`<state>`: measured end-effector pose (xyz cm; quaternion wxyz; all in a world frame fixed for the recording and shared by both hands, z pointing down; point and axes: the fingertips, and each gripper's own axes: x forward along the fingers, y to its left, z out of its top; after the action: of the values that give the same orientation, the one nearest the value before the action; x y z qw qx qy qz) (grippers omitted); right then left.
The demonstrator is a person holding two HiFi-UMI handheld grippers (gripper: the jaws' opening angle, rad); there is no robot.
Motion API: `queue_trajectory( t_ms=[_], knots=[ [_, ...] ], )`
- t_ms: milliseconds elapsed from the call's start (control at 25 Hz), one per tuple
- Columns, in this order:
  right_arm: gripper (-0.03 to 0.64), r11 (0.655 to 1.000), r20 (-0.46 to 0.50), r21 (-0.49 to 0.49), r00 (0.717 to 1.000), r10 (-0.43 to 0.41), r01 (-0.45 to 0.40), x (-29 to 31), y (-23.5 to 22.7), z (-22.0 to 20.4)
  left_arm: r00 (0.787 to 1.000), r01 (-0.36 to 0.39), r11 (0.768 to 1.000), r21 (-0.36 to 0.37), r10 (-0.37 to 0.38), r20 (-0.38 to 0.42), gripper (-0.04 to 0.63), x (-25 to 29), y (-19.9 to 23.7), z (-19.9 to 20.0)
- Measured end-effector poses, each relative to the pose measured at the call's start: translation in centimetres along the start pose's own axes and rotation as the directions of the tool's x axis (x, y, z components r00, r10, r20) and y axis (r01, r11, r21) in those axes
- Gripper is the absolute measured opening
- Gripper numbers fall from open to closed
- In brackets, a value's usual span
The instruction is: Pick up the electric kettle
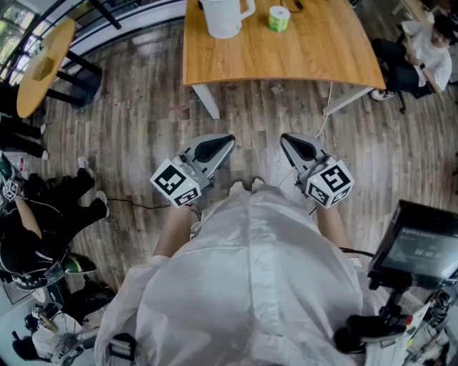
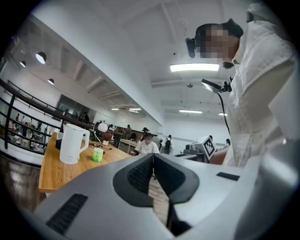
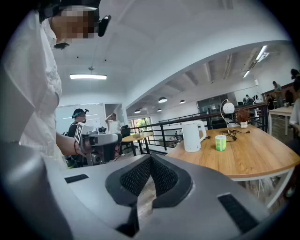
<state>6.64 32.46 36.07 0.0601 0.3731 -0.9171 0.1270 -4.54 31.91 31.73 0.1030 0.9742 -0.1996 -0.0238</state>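
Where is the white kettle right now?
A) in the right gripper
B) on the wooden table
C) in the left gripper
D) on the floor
B: the kettle stands on the wooden table, while the left gripper and the right gripper are shut, empty and short of the table.

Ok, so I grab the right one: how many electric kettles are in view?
1. The white electric kettle stands on the wooden table, beside a small green item; others could be out of frame.
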Motion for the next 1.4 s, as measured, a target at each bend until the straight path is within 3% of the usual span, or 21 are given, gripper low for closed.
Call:
queue_trajectory(
  t_ms=[480, 880, 1400],
  knots=[
    [0.011, 1.0, -0.009, -0.004, 1.0, 0.004, -0.004, 0.2, -0.3, 0.2, 1.0, 0.002, 1.0, -0.006, -0.002, -0.007, 0.006, 0.4, 0.4, 0.0],
    [0.013, 0.999, 0.052, -0.009, 0.997, 0.051, -0.051, 0.5, 1.0, 0.9, 1.0, 0.002, 1.0, -0.005, -0.002, -0.021, 0.006, 0.0, 0.2, -0.2],
    [0.014, 0.994, 0.078, 0.045, 0.993, 0.094, -0.098, 1.2, -7.5, -0.6, 0.997, -0.054, 0.998, 0.01, 0.055, -0.051, 0.006, 6.7, 3.5, -2.3]
  ],
)
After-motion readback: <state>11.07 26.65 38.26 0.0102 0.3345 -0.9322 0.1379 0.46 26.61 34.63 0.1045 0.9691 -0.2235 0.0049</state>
